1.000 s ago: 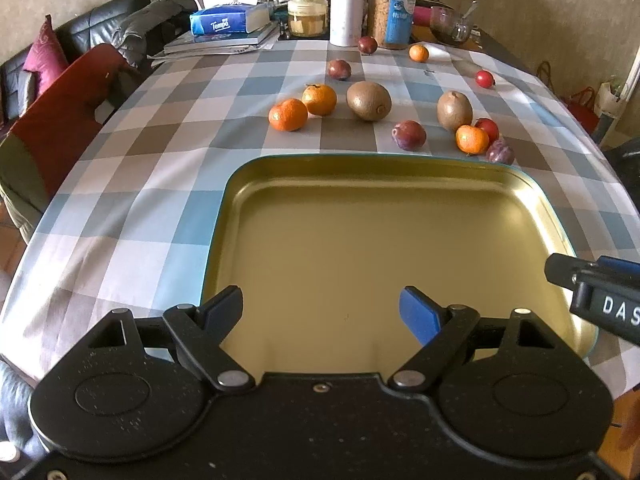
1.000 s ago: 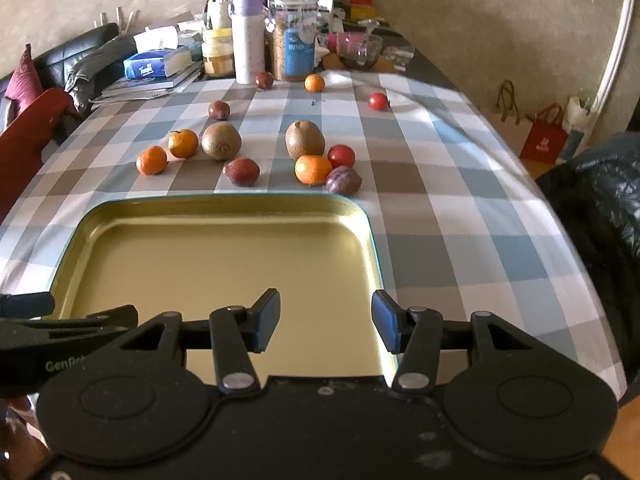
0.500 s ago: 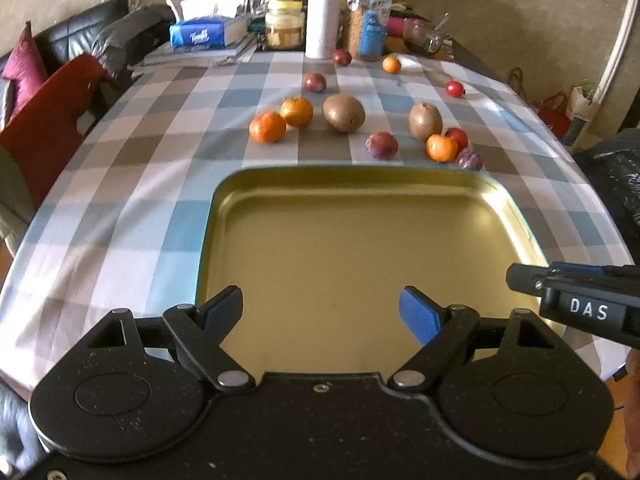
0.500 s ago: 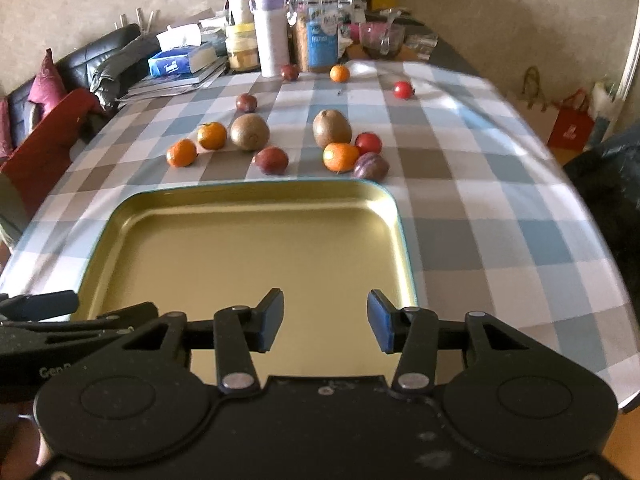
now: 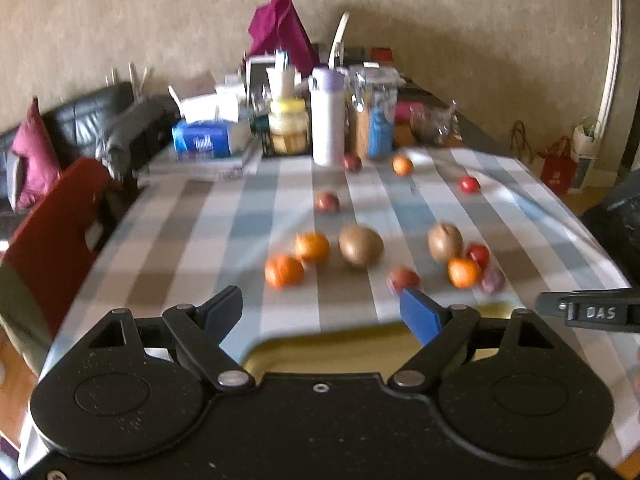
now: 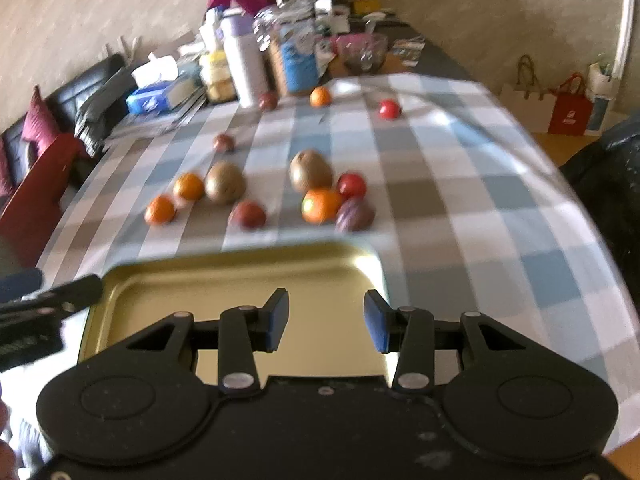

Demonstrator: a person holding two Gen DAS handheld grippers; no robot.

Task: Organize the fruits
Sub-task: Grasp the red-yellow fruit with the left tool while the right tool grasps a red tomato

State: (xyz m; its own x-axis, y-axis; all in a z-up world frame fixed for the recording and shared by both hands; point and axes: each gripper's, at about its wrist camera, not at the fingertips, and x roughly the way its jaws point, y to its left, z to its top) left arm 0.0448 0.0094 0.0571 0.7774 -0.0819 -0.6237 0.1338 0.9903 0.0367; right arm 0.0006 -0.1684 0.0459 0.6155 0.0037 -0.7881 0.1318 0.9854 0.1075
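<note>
A gold tray lies on the checked tablecloth just ahead of both grippers, with no fruit seen in it. Beyond its far rim lie loose fruits: two oranges, two brown kiwis, another orange, a red fruit, a purple plum and a dark red one. Smaller fruits sit farther back. My left gripper hangs open over the tray's far edge, holding nothing. My right gripper is over the tray, its jaws closing with nothing between them.
Jars, a white bottle and a blue tissue box crowd the table's far end. A red chair and a dark sofa stand on the left. Shopping bags sit on the floor at right. Both views are blurred.
Both views have tilted up and risen, so the tray has slid toward the bottom of the frames and the fruits sit nearer the middle. The right jaws have narrowed; the left stay wide.
</note>
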